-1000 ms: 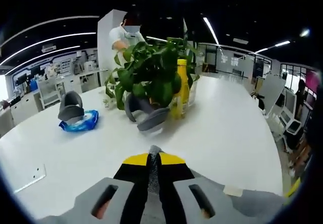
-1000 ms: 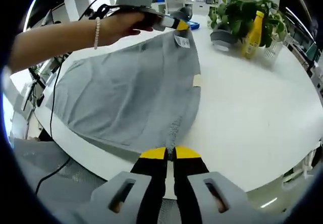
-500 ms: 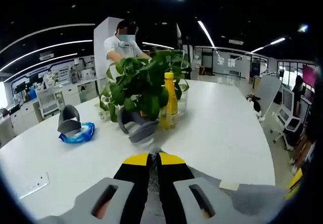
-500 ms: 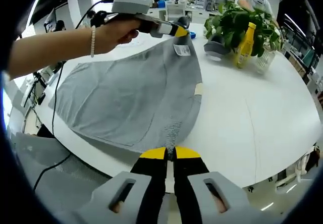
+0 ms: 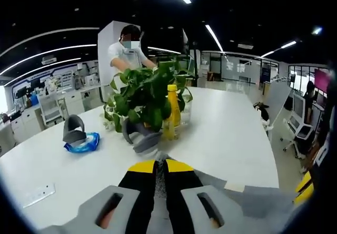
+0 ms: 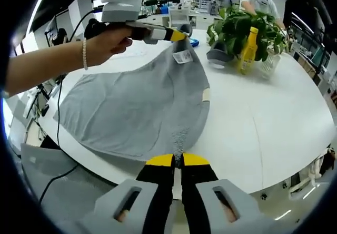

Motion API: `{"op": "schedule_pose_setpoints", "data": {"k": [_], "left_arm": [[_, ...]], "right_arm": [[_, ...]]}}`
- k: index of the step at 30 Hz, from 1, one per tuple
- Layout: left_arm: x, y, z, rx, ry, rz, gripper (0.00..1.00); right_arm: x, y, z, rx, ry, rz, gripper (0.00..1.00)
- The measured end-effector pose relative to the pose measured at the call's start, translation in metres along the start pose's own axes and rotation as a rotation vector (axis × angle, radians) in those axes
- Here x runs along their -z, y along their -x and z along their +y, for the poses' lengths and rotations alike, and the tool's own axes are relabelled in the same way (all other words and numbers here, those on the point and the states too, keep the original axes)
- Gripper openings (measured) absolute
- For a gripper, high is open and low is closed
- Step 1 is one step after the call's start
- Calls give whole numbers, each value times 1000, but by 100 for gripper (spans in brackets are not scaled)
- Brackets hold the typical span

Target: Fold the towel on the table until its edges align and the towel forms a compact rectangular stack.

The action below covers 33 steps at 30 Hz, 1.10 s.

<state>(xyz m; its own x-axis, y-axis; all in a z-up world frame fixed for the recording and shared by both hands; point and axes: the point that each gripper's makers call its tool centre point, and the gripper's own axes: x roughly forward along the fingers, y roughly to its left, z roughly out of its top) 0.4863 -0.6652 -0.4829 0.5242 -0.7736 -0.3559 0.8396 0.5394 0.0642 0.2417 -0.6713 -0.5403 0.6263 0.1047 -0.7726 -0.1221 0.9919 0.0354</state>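
The grey towel point(image 6: 139, 105) hung lifted between the two grippers above the white table point(image 6: 263, 118), its far side draped over the table edge. The right gripper point(image 6: 177, 163) had its jaws closed tight on the near corner; the left gripper point(image 6: 176, 33), held in a hand point(image 6: 108, 41), was pinched shut on the far corner, by the white label point(image 6: 182, 58). In the left gripper view, cloth showed between the closed jaws of that gripper point(image 5: 160, 165).

The risk, as I judged it, lay in an uneven carry: if one corner slipped or led the other, the edges would land askew. A long sweep forward could also brush the plant point(image 6: 239, 23), the yellow bottle point(image 6: 247, 43) or the grey holder point(image 6: 218, 52) standing just beyond
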Motion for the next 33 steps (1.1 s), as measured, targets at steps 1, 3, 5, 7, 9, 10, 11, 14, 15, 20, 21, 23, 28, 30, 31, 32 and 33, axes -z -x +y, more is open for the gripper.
{"op": "schedule_pose_setpoints", "data": {"k": [1,3,5,7,9,10,11,14,15,20,21,23,28,30,31,32,33], "left_arm": [[-1,1,1,-1,-2,-1,6],[-4,5,4,1,1,-10,6],[-6,9,9,-4,5,-18,6],[-8,13,13,-5,11,-24,6],[-10,19,17,-6,5,-31,6],[-11,22,19,-4,3,-36,6],[-12,25,21,0,7,-42,6],[-16,31,26,10,34,-57,6],[-17,33,27,12,44,-61,6],[-20,47,30,15,62,-81,6],[-21,49,30,13,53,-85,6],[-22,57,32,15,38,-91,6],[-23,75,42,12,14,-104,6],[-23,82,49,7,15,-108,6],[-23,84,51,6,17,-109,6],[-22,88,55,3,18,-110,6],[-22,91,58,0,18,-111,6]], "right_arm": [[-1,0,2,2,2,-2,1],[-4,2,6,5,4,-7,1],[-7,4,10,5,6,-13,1],[-12,7,15,10,14,-26,1],[-16,10,21,14,20,-33,1],[-17,11,23,17,20,-36,1],[-20,13,27,19,20,-42,1],[-27,18,37,22,21,-57,1],[-30,20,41,25,24,-65,1],[-40,27,57,32,35,-89,1],[-42,28,60,33,37,-91,1],[-45,30,67,37,44,-98,1],[-51,33,89,27,64,-106,1],[-54,34,99,22,73,-109,1],[-55,34,102,21,75,-111,1],[-57,34,108,18,75,-113,1],[-58,35,112,16,75,-115,1]]}}
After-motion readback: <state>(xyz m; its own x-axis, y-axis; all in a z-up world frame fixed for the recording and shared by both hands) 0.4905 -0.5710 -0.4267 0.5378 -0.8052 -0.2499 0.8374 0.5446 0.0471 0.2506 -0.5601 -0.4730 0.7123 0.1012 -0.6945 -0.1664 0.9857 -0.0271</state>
